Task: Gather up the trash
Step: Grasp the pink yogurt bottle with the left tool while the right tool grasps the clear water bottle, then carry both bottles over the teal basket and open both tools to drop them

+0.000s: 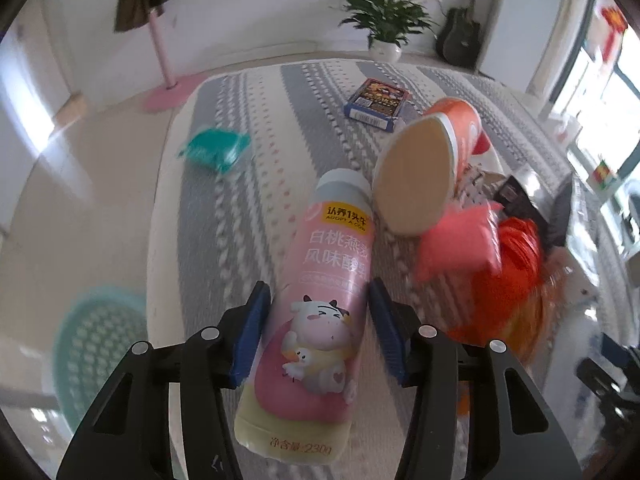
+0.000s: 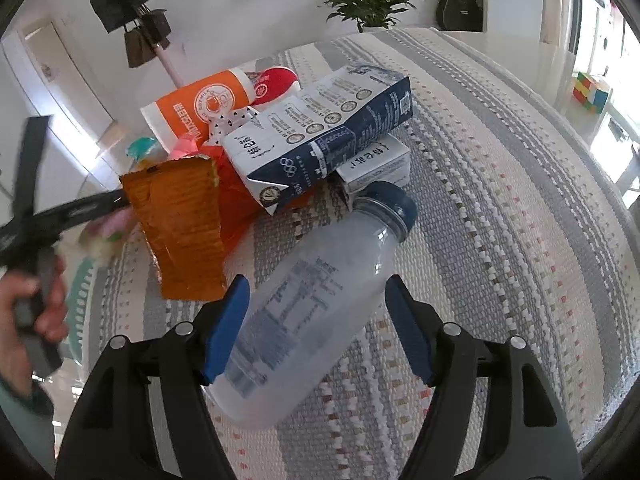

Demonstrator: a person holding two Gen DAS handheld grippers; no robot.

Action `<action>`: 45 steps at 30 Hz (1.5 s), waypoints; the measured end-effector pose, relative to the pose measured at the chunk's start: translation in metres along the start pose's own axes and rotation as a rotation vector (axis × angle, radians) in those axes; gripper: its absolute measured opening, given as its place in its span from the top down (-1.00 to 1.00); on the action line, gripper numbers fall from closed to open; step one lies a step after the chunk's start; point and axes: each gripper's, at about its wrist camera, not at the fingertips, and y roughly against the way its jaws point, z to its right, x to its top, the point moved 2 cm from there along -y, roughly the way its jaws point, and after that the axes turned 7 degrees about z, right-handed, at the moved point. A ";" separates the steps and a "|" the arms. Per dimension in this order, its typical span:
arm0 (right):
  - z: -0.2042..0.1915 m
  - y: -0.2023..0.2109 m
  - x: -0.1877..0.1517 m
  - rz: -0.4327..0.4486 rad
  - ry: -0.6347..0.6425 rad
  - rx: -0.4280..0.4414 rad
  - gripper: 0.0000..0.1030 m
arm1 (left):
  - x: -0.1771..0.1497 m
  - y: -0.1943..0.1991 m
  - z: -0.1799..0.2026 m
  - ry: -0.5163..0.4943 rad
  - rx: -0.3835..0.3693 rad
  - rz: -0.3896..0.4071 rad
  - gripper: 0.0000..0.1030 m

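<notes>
My left gripper [image 1: 318, 320] is shut on a pink yogurt bottle [image 1: 316, 304] with a cow picture, held above the striped cloth. Behind it lie an orange paper cup [image 1: 424, 168], a pink packet [image 1: 460, 244] and orange plastic [image 1: 508, 280]. My right gripper [image 2: 316, 320] is open around a frosted white bottle [image 2: 308, 312] with a dark blue cap that lies on the cloth; the left pad touches it, the right pad stands apart. Beyond it are a navy milk carton [image 2: 332, 132], a smaller carton [image 2: 376, 164], an orange snack bag [image 2: 180, 232] and the orange cup [image 2: 200, 104].
The striped cloth [image 2: 500, 200] covers a table. A teal packet [image 1: 214, 150] and a blue box [image 1: 378, 104] lie farther back. A teal basket [image 1: 96, 352] stands on the floor at the left. A potted plant [image 1: 386, 28], a guitar and a pink stand are behind.
</notes>
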 end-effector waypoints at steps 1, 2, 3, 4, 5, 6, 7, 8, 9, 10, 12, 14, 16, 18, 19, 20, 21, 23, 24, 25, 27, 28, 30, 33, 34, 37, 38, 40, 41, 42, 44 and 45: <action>-0.002 -0.003 0.001 -0.008 0.002 -0.013 -0.32 | -0.005 0.006 -0.003 0.025 -0.003 -0.002 0.05; -0.005 -0.006 0.002 -0.018 0.001 -0.028 -0.34 | -0.012 0.015 -0.007 0.049 0.000 -0.002 0.06; -0.005 -0.008 0.003 -0.025 0.001 -0.038 -0.34 | -0.017 0.021 -0.008 0.062 0.002 0.003 0.06; -0.005 -0.011 0.004 -0.031 0.004 -0.053 -0.34 | -0.022 0.027 -0.009 0.074 0.003 0.006 0.07; -0.006 -0.012 0.004 -0.035 0.010 -0.062 -0.35 | -0.030 0.037 -0.010 0.090 0.004 0.010 0.07; -0.007 -0.014 0.004 -0.044 0.020 -0.073 -0.35 | -0.035 0.041 -0.010 0.102 0.007 0.011 0.07; -0.007 -0.016 0.004 -0.050 0.023 -0.077 -0.37 | -0.041 0.046 -0.010 0.115 0.008 0.007 0.07; -0.008 -0.018 0.003 -0.062 0.031 -0.086 -0.38 | -0.049 0.051 -0.010 0.131 0.010 -0.001 0.07; -0.009 -0.020 0.003 -0.077 0.045 -0.098 -0.38 | -0.057 0.055 -0.011 0.144 0.010 -0.011 0.07; -0.009 -0.020 0.002 -0.087 0.053 -0.107 -0.38 | -0.063 0.056 -0.010 0.155 0.011 -0.022 0.08; -0.009 -0.022 -0.003 -0.110 0.064 -0.120 -0.38 | -0.076 0.058 -0.007 0.175 0.014 -0.060 0.08; -0.004 -0.022 -0.008 -0.128 0.074 -0.122 -0.37 | -0.085 0.061 -0.002 0.168 0.016 -0.071 0.08; 0.003 -0.021 -0.014 -0.148 0.084 -0.108 -0.11 | -0.089 0.063 0.005 0.141 0.023 -0.077 0.08; 0.010 -0.016 -0.017 -0.143 0.110 -0.096 -0.02 | -0.088 0.065 0.012 0.128 0.012 -0.088 0.08; 0.014 -0.013 -0.016 -0.134 0.117 -0.088 -0.02 | -0.087 0.064 0.014 0.127 0.008 -0.089 0.05; 0.019 -0.010 -0.016 -0.127 0.121 -0.080 -0.01 | -0.085 0.063 0.017 0.126 0.003 -0.090 -0.08; 0.026 -0.006 -0.015 -0.120 0.118 -0.062 -0.01 | -0.083 0.061 0.019 0.121 0.010 -0.090 -0.18; 0.034 0.001 -0.014 -0.104 0.115 -0.032 -0.01 | -0.079 0.054 0.024 0.093 0.033 -0.097 -0.21; 0.038 0.006 -0.013 -0.096 0.117 -0.005 -0.01 | -0.078 0.048 0.028 0.074 0.039 -0.111 -0.21; 0.042 0.012 -0.012 -0.092 0.109 0.029 -0.01 | -0.079 0.044 0.030 0.066 0.039 -0.119 -0.20; 0.046 0.018 -0.011 -0.106 0.070 0.117 -0.01 | -0.079 0.039 0.034 0.037 0.068 -0.116 0.09; 0.045 0.019 -0.010 -0.113 0.055 0.146 -0.01 | -0.079 0.039 0.034 0.038 0.059 -0.111 0.11; 0.042 0.025 -0.009 -0.111 0.048 0.198 -0.01 | -0.079 0.048 0.029 0.099 -0.004 -0.082 0.11; 0.017 0.043 -0.001 -0.055 0.102 0.285 -0.01 | -0.077 0.077 0.014 0.162 -0.066 0.011 0.11; 0.005 0.051 0.002 -0.032 0.128 0.317 -0.01 | -0.075 0.088 0.008 0.183 -0.079 0.045 0.11; -0.034 0.066 0.013 0.011 0.218 0.386 -0.01 | -0.070 0.128 -0.022 0.271 -0.137 0.165 0.11; -0.050 0.068 0.016 0.020 0.251 0.409 -0.01 | -0.068 0.143 -0.038 0.310 -0.131 0.209 0.11; -0.092 0.072 0.025 0.031 0.332 0.476 -0.01 | -0.062 0.160 -0.064 0.375 -0.118 0.260 0.11; -0.114 0.072 0.028 0.033 0.371 0.505 -0.01 | -0.063 0.170 -0.085 0.419 -0.098 0.294 0.11; -0.136 0.071 0.028 0.034 0.402 0.527 -0.01 | -0.064 0.175 -0.098 0.442 -0.078 0.312 0.11; -0.172 0.069 0.028 0.043 0.468 0.564 -0.01 | -0.068 0.181 -0.125 0.481 -0.025 0.320 0.11; -0.195 0.065 0.028 0.044 0.504 0.581 -0.01 | -0.072 0.182 -0.143 0.513 0.013 0.315 0.11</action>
